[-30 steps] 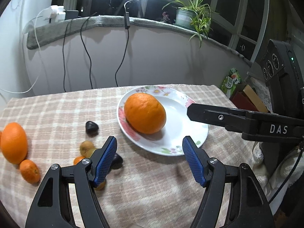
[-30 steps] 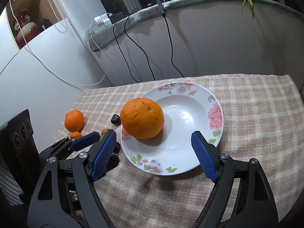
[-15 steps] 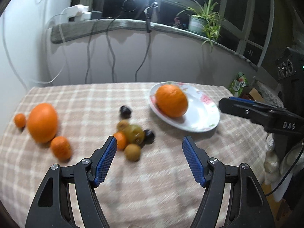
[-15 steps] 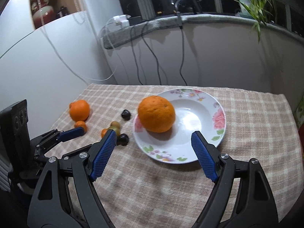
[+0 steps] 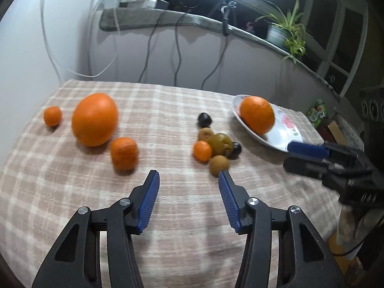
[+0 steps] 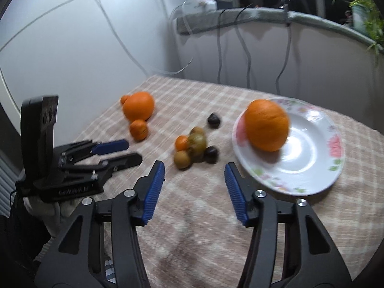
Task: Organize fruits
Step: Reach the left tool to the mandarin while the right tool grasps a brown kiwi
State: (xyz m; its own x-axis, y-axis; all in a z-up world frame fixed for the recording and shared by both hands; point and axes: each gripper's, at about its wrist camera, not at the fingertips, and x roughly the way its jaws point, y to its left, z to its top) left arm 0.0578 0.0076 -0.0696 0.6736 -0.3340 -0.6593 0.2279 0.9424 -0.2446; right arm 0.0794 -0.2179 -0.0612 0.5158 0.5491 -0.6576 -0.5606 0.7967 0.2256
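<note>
Fruits [image 5: 217, 145] ahead, both tongs [image 5: 188, 180] tilted down, closing

The glossy glazed plate [image 6: 319, 168] with printed flowers rests on a soft, matt, woven checked tablecloth [image 5: 168, 216], the large orange [image 5: 94, 119] at left shows a smooth, faintly sheened peel, and the ribbed blue pads [image 5: 150, 204] look rubbery.

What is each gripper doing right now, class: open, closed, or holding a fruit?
Left gripper: open, jaws closing, nothing between the blue pads.
Right gripper: open, jaws closing, nothing between the blue pads.
</note>
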